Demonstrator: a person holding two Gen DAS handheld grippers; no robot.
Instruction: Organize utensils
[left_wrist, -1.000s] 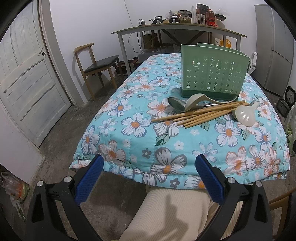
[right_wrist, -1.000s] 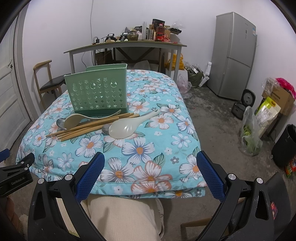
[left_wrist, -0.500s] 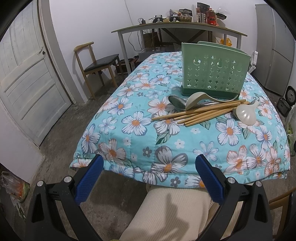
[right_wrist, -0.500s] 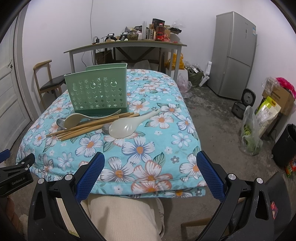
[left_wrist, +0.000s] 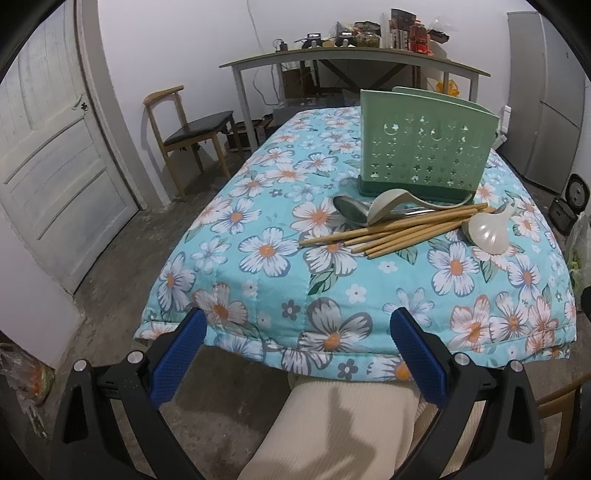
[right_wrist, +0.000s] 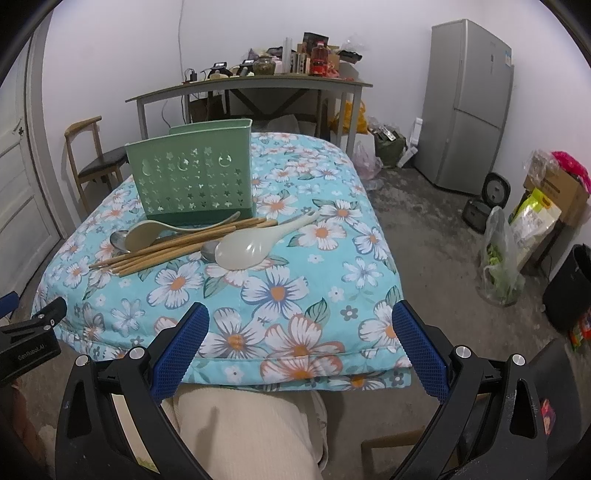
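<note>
A green perforated utensil holder stands upright on the floral-covered table. In front of it lie several wooden chopsticks, a beige spoon, a metal spoon and a white rice paddle. My left gripper is open and empty, held before the table's near edge. My right gripper is open and empty, also at the near edge.
A wooden chair and a white door are at the left. A cluttered grey desk stands behind the table. A fridge, bags and a black bin are at the right.
Both grippers have crept slightly forward toward the table. Nothing on the table has moved.
</note>
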